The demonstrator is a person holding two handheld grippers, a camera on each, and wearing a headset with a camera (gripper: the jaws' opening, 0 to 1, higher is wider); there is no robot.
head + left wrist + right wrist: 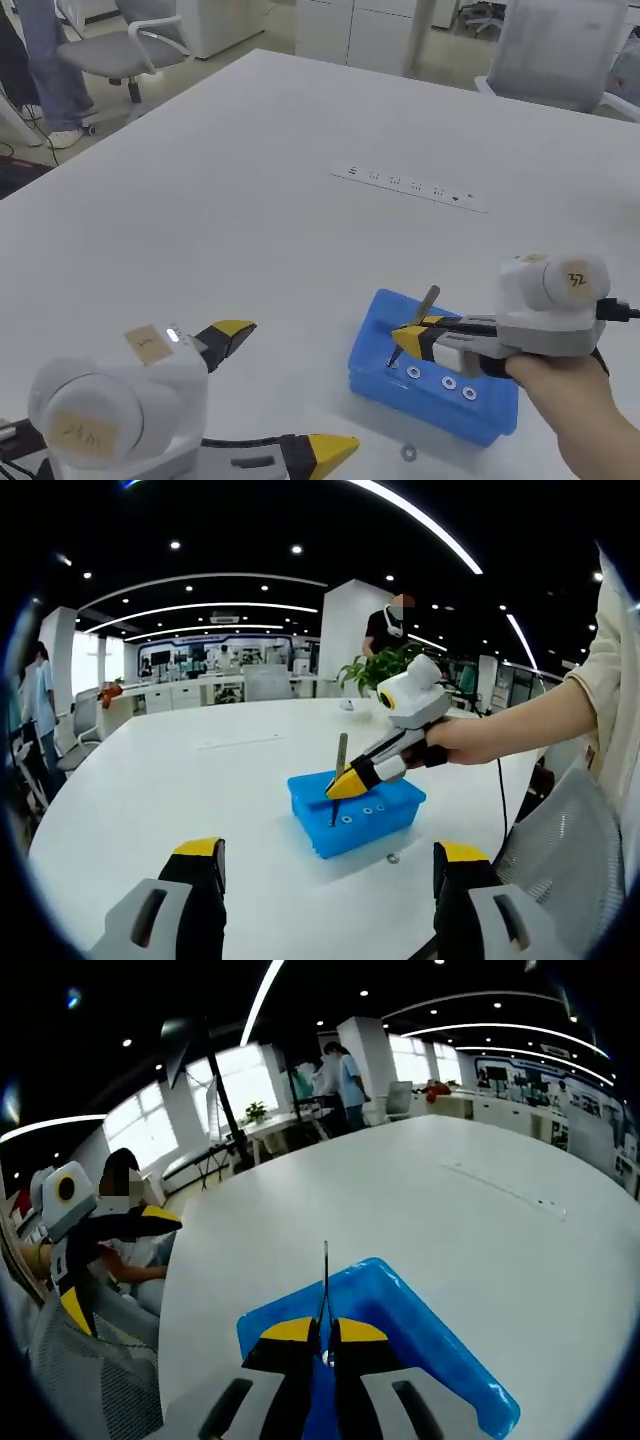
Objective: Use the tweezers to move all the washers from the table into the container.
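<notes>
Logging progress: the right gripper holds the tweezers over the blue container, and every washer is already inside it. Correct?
Not quite. One washer lies on the table beside the blue container, as the head view shows. The right gripper does hold the tweezers over it.

The container [438,414] is a shallow blue rectangular tray lying flat on the white desk [250,200]; three small silvery washers [449,383] lie in a row on its floor; one more washer [408,453] lies on the desk just outside its near wall; the slim metal tweezers [429,299] stand tilted, clamped in the right tool [403,343], tips down inside the container beside the row.
</notes>
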